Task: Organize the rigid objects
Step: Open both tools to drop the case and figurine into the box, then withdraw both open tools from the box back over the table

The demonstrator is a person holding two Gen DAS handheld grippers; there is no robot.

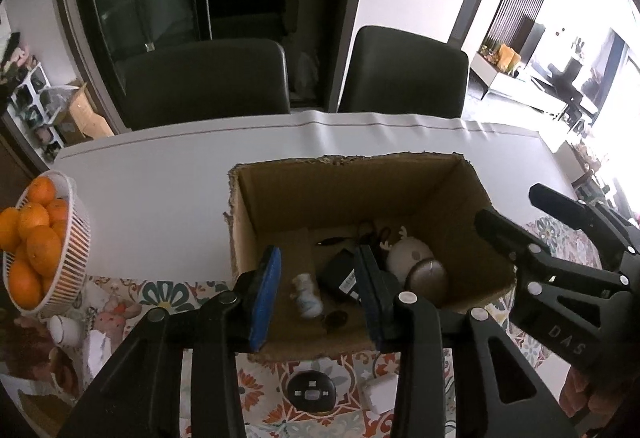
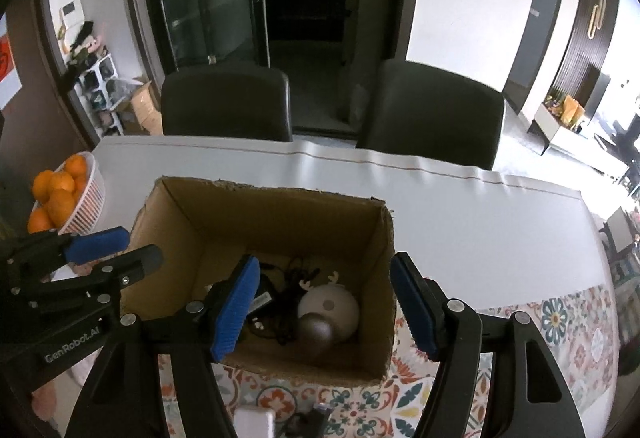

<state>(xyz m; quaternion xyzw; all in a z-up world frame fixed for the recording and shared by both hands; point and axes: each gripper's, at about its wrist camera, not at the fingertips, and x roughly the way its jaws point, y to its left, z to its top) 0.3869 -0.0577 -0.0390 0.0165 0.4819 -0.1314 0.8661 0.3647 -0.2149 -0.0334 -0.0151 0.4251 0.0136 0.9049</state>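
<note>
Cardboard forms the open box [image 1: 400,194] standing on the white table [image 1: 160,190], its near edge over a patterned cloth [image 1: 256,390]. Both grippers hang above its opening with nothing between their fingers. The left gripper [image 1: 320,294] has its blue-padded jaws spread apart over the box's left half, and the right gripper [image 2: 326,306] has its jaws spread wider, one finger inside the box's outline and the other over its right wall. On the box floor lie a small white figurine [image 1: 307,296], a black power adapter [image 1: 340,276] with tangled black cable [image 2: 294,280], a round white device with little antlers [image 2: 330,304], and a brownish computer mouse [image 2: 316,330] leaning against that device. Outside the box, on the cloth just before its near wall, sit a round black remote [image 1: 311,393] and a white charger block [image 1: 380,394]. A white slatted basket [image 1: 70,270] of oranges [image 1: 38,234] stands at the table's left edge, well apart from the box.
</note>
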